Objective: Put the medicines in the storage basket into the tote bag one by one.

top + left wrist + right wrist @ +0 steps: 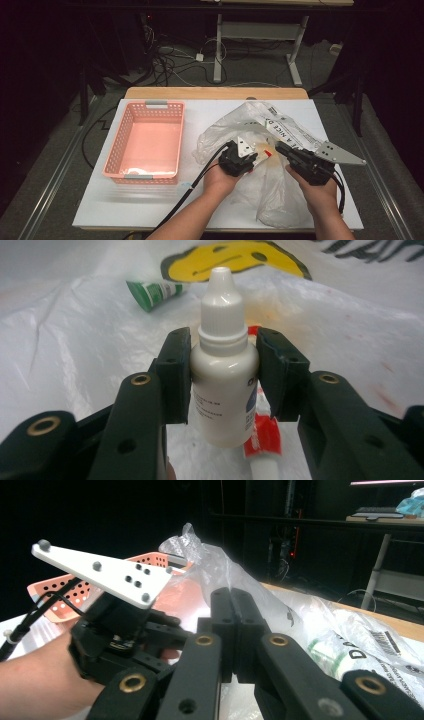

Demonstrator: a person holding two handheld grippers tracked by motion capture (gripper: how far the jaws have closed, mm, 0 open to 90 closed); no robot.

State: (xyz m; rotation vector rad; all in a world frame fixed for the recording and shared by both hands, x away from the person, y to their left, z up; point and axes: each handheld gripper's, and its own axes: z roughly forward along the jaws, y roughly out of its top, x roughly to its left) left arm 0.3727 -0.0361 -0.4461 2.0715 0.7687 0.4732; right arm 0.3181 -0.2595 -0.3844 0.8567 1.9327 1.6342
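Note:
A small white dropper bottle (224, 365) with a white cap stands upright between the jaws of my left gripper (224, 377), which is shut on its body. Under it lies a clear plastic bag (272, 127) with a yellow smiley print (235, 260); a green tube (152, 292) and a red-and-white tube (262, 437) lie inside. My right gripper (232, 625) is shut on a fold of the bag's film (220, 565), which it holds raised. In the high view the left gripper (251, 159) and right gripper (280, 148) meet over the bag's middle.
A pink plastic basket (145, 142) stands on the white tabletop (150, 205) to the left of the bag, and its rim (75, 587) lies behind the left gripper. Black cables (192, 185) trail off the front edge. A desk frame and wires stand on the floor beyond.

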